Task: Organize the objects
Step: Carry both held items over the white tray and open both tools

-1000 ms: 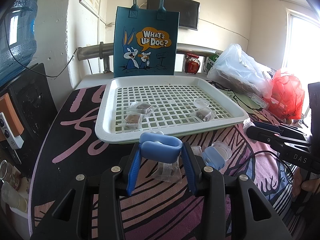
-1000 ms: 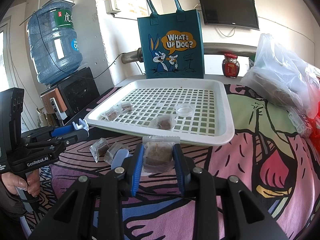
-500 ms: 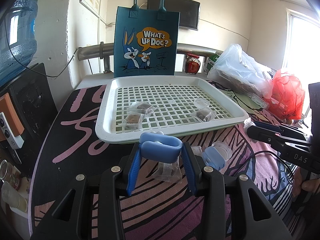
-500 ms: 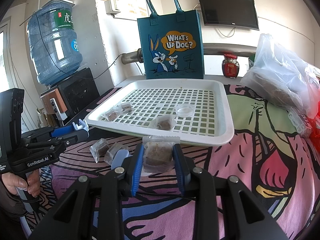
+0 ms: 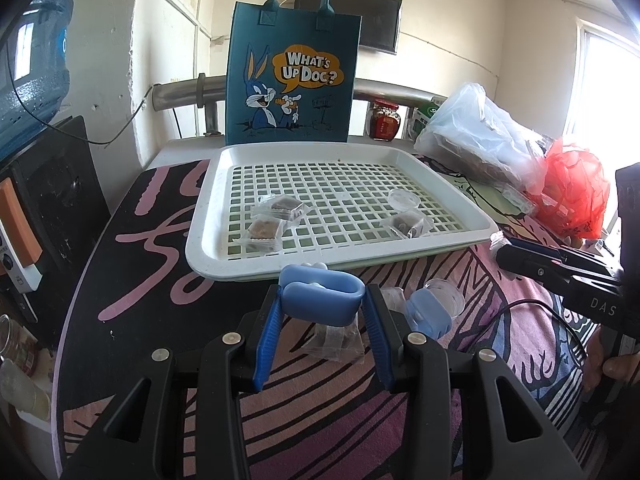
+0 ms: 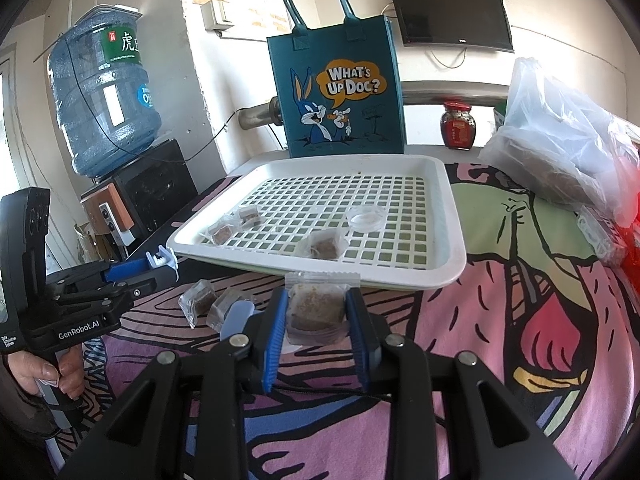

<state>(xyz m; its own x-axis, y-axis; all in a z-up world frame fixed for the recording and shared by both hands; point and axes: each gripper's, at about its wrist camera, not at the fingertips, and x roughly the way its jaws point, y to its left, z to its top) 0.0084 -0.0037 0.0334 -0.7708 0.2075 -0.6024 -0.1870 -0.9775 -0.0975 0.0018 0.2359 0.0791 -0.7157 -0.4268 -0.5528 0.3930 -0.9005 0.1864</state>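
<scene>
My left gripper (image 5: 324, 294) is shut on a blue plastic clip (image 5: 320, 300) with white parts, held just above the patterned cloth in front of the white grid tray (image 5: 208, 240). A clear wrapped packet (image 5: 340, 342) lies on the cloth under it. My right gripper (image 6: 317, 296) is shut on a clear zip bag with a brown cake (image 6: 316, 310), near the tray's front rim (image 6: 400, 278). In the tray lie three wrapped cakes (image 5: 284, 208) (image 5: 262, 230) (image 5: 408, 226) and a clear round lid (image 5: 402, 200).
A second blue piece (image 5: 426, 314) and a clear cup (image 5: 444, 296) sit on the cloth. Two wrapped cakes (image 6: 196, 300) lie left of my right gripper. A teal tote bag (image 5: 288, 80), a red jar (image 5: 384, 124), plastic bags (image 5: 480, 136) and a water bottle (image 6: 104, 96) stand around.
</scene>
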